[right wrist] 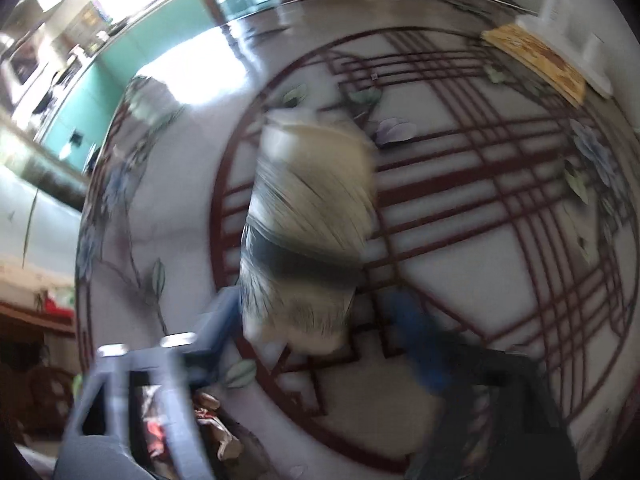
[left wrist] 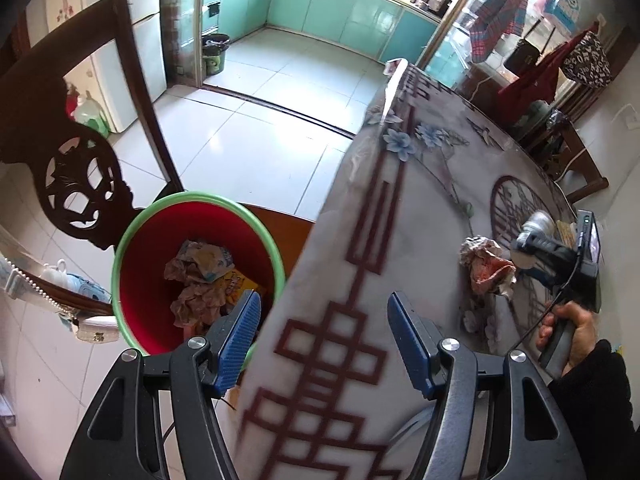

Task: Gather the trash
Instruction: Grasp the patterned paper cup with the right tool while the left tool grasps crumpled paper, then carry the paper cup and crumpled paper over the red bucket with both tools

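Trash was in three places as I watched. A pale crumpled piece [right wrist: 308, 200] lay on the patterned table [left wrist: 420, 220], running out ahead from between the fingers of the right tongs [right wrist: 316, 304]. A reddish crumpled wrapper [left wrist: 486, 266] sat on the table just to the left of those tongs. The rest was already down in the red bin [left wrist: 148, 264] with the green rim, under the left finger of the left tongs [left wrist: 324, 300]. The right tongs pointed steeply down with their fingers either side of the near end of the pale piece. The view was so smeared that I could not tell whether the pads were pressing on it. The left tongs stood open and empty, straddling the table's edge, with the bin on their left and the table on their right. To do this pick well, I judged the person's hand [left wrist: 568, 332] should steady first. Then it should bring both pads square onto the middle of the piece rather than its tip. It should close firmly enough that the light, springy paper would not slip, but lift only once the piece came up with the fingers. The carry to the bin would have to cross the table's edge without snagging the other wrapper. As for writing, the yellow packet [left wrist: 236, 284] in the bin carried print, but it was too small and crumpled to read, and I could make out no brand or label anywhere else.
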Motion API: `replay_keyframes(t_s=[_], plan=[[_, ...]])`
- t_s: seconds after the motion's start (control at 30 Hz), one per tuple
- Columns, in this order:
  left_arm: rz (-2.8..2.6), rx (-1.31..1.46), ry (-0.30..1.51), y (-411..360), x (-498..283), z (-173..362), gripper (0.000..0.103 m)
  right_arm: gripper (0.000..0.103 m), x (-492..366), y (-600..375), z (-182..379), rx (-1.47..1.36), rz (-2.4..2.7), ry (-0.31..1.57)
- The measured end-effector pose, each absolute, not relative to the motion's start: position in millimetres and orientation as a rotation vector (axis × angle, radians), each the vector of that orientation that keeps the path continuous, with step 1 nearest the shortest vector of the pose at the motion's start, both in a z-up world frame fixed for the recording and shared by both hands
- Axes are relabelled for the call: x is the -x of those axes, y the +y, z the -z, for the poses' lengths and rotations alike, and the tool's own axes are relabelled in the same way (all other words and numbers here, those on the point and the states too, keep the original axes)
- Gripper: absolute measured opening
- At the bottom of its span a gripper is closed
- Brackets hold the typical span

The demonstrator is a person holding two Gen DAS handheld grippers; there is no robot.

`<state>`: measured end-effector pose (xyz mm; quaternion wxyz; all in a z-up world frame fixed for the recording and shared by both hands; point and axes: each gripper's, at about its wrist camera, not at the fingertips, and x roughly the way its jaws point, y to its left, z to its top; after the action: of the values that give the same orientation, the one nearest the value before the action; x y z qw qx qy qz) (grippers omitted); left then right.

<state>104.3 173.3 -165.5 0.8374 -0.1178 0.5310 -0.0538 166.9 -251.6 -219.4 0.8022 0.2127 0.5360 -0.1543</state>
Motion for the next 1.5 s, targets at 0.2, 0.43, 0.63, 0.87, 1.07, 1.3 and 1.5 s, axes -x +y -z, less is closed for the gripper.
replay_keyframes(t_s=[0.2, 0.43, 0.63, 0.87, 1.07, 1.3, 1.5], plan=[[0.205, 0.231, 1.139, 115.5, -122.7, 162.2, 0.065, 0.044, -138.7, -258.2, 205.9, -0.387, 0.212, 1.134], [0.391, 0.202, 1.202, 8.9, -155.6, 177.6, 0.065, 0.044, -66.4, -295.2, 174.0, -0.364, 0.163, 1.141], [0.396, 0.197, 1.24, -59.0, -180.0, 205.7, 0.065, 0.044, -34.8, -310.6, 145.1, -0.291, 0.183, 1.112], [0.333, 0.153, 1.212, -79.6, -179.9, 232.4, 0.064, 0.044, -47.0, -306.0, 131.3, -0.213, 0.16, 1.074], [0.355, 0.148, 1.193, -73.8, -171.5, 223.8, 0.033, 0.044, -50.4, -298.7, 131.0, -0.205, 0.115, 1.069], [0.396, 0.174, 1.145, -59.6, -152.2, 198.4, 0.027, 0.044, -48.2, -283.4, 128.3, -0.192, 0.079, 1.059], [0.4, 0.175, 1.096, -39.3, -130.7, 174.0, 0.027, 0.044, -45.5, -266.1, 121.6, -0.165, 0.052, 1.044]])
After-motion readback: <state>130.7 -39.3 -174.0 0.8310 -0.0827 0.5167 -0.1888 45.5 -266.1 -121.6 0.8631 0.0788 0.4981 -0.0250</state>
